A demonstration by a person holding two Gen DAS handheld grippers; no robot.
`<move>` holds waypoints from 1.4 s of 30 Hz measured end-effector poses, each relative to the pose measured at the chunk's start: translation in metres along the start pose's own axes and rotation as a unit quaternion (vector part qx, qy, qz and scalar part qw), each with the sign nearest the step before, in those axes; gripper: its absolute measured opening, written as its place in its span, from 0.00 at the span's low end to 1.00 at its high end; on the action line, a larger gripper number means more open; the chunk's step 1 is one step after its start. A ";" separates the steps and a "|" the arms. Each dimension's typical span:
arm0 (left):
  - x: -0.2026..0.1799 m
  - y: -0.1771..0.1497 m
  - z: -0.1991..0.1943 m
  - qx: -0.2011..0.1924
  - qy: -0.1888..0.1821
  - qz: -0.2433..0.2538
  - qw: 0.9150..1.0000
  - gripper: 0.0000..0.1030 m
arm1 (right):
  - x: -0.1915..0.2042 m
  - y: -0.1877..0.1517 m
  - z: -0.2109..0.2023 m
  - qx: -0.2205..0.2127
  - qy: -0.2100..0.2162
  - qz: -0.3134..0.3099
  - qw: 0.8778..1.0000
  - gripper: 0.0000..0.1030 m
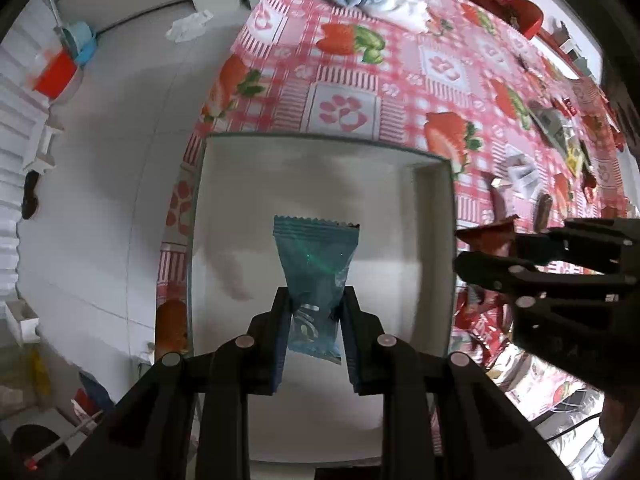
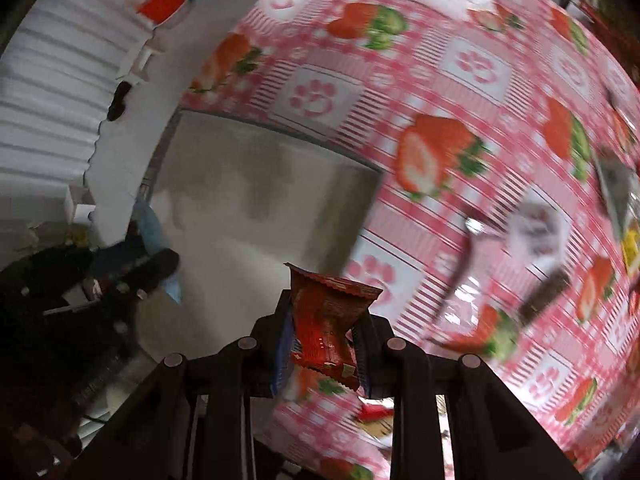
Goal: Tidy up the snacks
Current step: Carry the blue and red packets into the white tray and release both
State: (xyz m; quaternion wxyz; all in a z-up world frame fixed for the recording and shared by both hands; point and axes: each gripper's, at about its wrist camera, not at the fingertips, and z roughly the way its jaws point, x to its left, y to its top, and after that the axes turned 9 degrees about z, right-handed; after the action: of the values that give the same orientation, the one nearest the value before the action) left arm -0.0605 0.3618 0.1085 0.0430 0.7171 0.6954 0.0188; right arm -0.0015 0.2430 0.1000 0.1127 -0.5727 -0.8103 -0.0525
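Teal foil shows between the fingers of the left gripper [image 1: 315, 312] — a blue-green snack packet [image 1: 316, 264], pinched at its lower part and held up over the white tray [image 1: 434, 200]. The right gripper [image 2: 323, 344] clamps a red snack packet [image 2: 328, 328] just past the tray's edge, above the strawberry tablecloth [image 2: 460, 80]. More wrappers [image 1: 520, 172] lie scattered on that cloth — blurred.

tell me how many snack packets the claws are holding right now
2. A teal packet is pinched in the left claw above the white tray. A red packet is pinched in the right claw near the tray's edge. More packets lie loose on the table.
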 end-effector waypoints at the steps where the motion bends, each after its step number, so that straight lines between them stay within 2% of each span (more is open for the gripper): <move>1: 0.001 0.000 0.003 0.003 0.000 0.001 1.000 0.26 | 0.004 0.003 0.005 0.004 0.001 -0.001 1.000 0.28; 10: 0.006 0.001 0.024 0.025 -0.001 0.001 1.000 0.26 | 0.016 0.020 0.034 0.028 0.000 0.010 1.000 0.28; 12: 0.006 0.001 0.024 0.028 -0.005 0.005 1.000 0.29 | 0.015 0.022 0.035 0.030 0.000 0.012 0.999 0.28; 13: 0.006 0.000 0.024 0.029 -0.008 0.007 1.000 0.33 | 0.015 0.023 0.035 0.032 0.000 0.011 0.999 0.28; 15: 0.005 0.000 0.022 0.025 -0.003 0.009 1.000 0.59 | 0.014 0.023 0.035 0.033 0.002 0.010 0.999 0.28; 17: 0.005 -0.001 0.017 0.013 0.010 0.009 1.000 0.73 | 0.014 0.023 0.034 0.034 0.002 0.012 0.999 0.28; 19: 0.003 -0.002 0.012 0.005 0.019 0.009 1.000 0.76 | 0.015 0.024 0.034 0.034 0.003 0.014 0.999 0.29; 20: 0.003 -0.003 0.011 0.005 0.020 0.009 1.000 0.76 | 0.015 0.024 0.033 0.032 0.003 0.014 0.999 0.33; 21: 0.002 -0.004 0.010 0.007 0.021 0.009 1.000 0.76 | 0.014 0.024 0.032 0.030 0.003 0.013 0.999 0.53; 22: 0.001 -0.004 0.010 0.008 0.022 0.010 1.000 0.76 | 0.014 0.023 0.030 0.024 0.003 0.015 1.000 0.78; 23: 0.001 -0.004 0.009 0.010 0.026 0.010 1.000 0.76 | 0.012 0.022 0.026 0.019 0.005 0.015 1.000 0.83; 28: -0.002 -0.007 0.009 0.017 0.021 0.016 1.000 0.76 | 0.001 0.017 0.010 0.001 -0.001 0.018 1.000 0.83; 31: -0.009 -0.007 0.007 0.016 0.024 0.022 0.999 0.76 | -0.019 0.010 0.000 -0.001 -0.009 0.033 0.999 0.84; 33: -0.013 -0.009 0.006 0.017 0.022 0.024 0.999 0.76 | -0.041 0.003 -0.004 -0.003 -0.018 0.052 0.998 1.00; 40: -0.034 -0.011 0.006 0.024 0.011 0.046 0.999 0.77 | -0.115 -0.035 0.002 0.021 -0.052 0.128 0.990 1.00; 42: -0.041 -0.012 0.007 0.028 0.010 0.053 0.998 0.77 | -0.126 -0.048 0.007 0.031 -0.064 0.132 0.989 1.00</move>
State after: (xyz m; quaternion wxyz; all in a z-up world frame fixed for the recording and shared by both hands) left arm -0.0726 0.3214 0.1013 0.0150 0.7537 0.6570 0.0085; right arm -0.0076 0.1130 0.0649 0.0840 -0.6731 -0.7344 0.0245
